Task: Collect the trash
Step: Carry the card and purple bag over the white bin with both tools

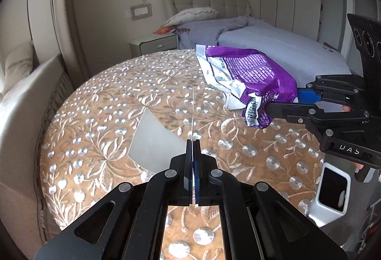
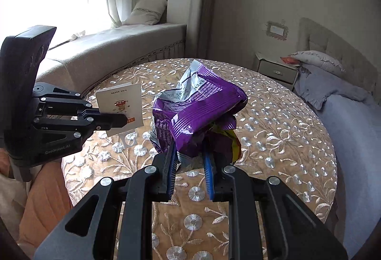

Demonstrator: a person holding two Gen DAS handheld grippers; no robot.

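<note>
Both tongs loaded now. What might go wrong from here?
1. The left tongs pinch only the card's lower edge; it may slip or swing out.
2. The right tongs grip the crumpled purple bag at one end; it may pull loose.

Crumpled purple snack bag and thin white card — both held above the table.

The right gripper pinches a crumpled purple snack bag above the round embroidered table — beside it, the left gripper clamps a white card.
</note>
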